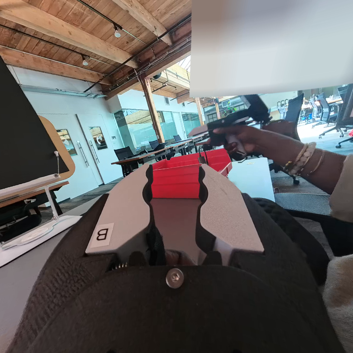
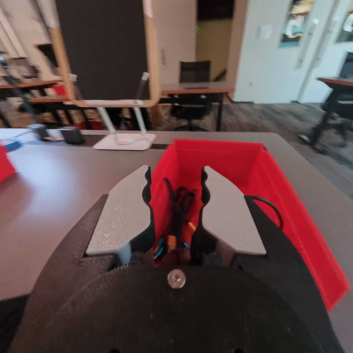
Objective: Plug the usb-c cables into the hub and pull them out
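While my right gripper [image 2: 175,168] hangs over the red bin [image 2: 277,183] with fingers apart and empty, and my left gripper [image 1: 174,168] waits parted too, I aim for one plug end in the tangled cables [image 2: 179,210], not the whole bundle.

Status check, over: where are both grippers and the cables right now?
Left gripper open, empty, facing red bin. Right gripper open above bin, nothing held. Cables tangled inside bin, untouched. Hub not identified. Path clear.
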Action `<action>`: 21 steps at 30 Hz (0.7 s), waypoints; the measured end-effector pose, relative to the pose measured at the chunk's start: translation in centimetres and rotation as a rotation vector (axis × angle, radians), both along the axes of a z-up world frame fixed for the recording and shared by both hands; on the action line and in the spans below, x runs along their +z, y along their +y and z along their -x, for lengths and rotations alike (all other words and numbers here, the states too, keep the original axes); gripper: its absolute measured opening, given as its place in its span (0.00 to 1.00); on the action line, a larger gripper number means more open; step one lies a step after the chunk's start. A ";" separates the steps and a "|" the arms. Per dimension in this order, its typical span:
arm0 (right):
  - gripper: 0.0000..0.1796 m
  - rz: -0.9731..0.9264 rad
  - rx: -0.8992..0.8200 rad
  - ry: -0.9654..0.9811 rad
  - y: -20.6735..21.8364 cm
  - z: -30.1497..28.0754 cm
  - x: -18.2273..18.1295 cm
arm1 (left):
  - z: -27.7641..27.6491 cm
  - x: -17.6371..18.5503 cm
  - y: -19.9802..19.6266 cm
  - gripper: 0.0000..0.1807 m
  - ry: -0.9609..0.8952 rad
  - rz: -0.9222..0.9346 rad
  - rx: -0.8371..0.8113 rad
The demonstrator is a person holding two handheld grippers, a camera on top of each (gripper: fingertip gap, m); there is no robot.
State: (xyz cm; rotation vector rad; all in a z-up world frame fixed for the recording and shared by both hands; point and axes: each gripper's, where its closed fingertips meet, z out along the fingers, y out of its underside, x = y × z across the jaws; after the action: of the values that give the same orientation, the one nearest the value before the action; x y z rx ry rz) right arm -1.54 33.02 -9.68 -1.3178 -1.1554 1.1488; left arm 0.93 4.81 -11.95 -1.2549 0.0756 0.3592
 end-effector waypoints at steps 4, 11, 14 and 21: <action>0.38 -0.112 0.210 0.087 -5.2 -2.0 1.8 | -0.1 -0.4 0.4 0.25 0.027 0.034 0.004; 0.48 -0.040 0.501 0.501 -13.7 -5.3 6.2 | -0.5 -0.8 0.3 0.25 0.050 0.051 0.008; 0.52 0.028 0.617 0.561 -17.4 -5.0 5.8 | -0.5 -0.7 -0.1 0.25 0.063 0.037 0.025; 0.61 0.057 0.719 0.464 -23.0 -1.6 -1.2 | -0.5 -0.3 -0.5 0.25 0.046 0.008 0.022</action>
State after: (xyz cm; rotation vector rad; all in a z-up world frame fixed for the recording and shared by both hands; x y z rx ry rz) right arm 0.02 9.99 -10.87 -0.6031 -1.2731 1.8931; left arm 1.46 4.33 -12.26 -1.2561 0.1027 0.4078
